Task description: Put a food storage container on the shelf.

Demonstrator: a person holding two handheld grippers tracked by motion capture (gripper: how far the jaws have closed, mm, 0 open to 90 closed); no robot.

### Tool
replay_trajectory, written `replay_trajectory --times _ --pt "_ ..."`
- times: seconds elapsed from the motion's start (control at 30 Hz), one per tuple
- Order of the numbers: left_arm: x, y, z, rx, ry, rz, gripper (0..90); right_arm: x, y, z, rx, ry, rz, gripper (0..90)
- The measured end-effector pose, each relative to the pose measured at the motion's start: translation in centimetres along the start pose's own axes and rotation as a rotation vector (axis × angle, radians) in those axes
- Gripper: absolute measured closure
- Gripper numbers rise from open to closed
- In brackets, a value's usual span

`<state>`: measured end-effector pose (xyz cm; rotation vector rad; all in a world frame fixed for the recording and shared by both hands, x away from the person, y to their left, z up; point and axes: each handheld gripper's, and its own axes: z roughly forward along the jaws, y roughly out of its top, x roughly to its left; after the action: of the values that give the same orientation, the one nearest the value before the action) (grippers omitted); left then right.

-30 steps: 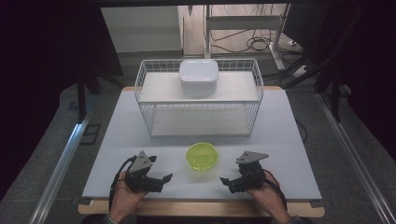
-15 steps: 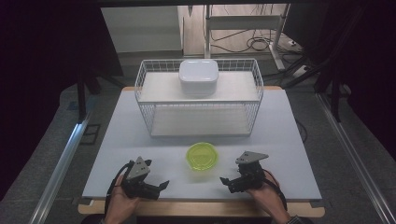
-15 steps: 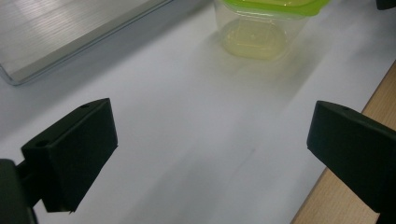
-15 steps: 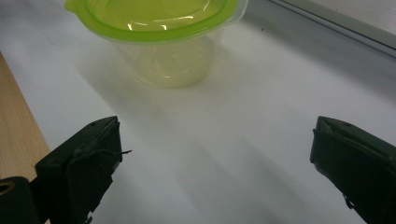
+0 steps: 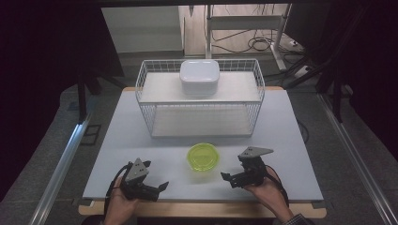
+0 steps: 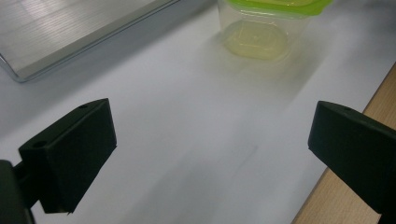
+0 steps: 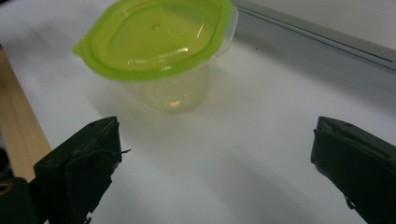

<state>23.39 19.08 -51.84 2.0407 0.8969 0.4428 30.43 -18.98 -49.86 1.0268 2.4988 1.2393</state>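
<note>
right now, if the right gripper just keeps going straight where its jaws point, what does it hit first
Most likely the green-lidded container. The right gripper, jaws open, points across the table toward it, with bare surface between. In the right gripper view the container sits left of centre, so a dead-straight push might just clip it or pass beside it.

- Bright table, dark surroundings in the high view.
- Gripper views soft, slightly blurred; glare on the green lid, faint shadow beneath.
</note>
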Motion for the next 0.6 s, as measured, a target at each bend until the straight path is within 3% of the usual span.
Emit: replay_trajectory --times 0.33,0.6 --pt "-0.1 -0.1 0.3 0.013 -0.002 0.007 0.7 -1.2 1.7 -0.1 -0.003 0.036 0.037 4.2" --pt "0.0 -0.1 0.3 0.015 0.000 0.007 0.7 -1.8 3.4 0.1 -0.008 0.069 0.087 17.5"
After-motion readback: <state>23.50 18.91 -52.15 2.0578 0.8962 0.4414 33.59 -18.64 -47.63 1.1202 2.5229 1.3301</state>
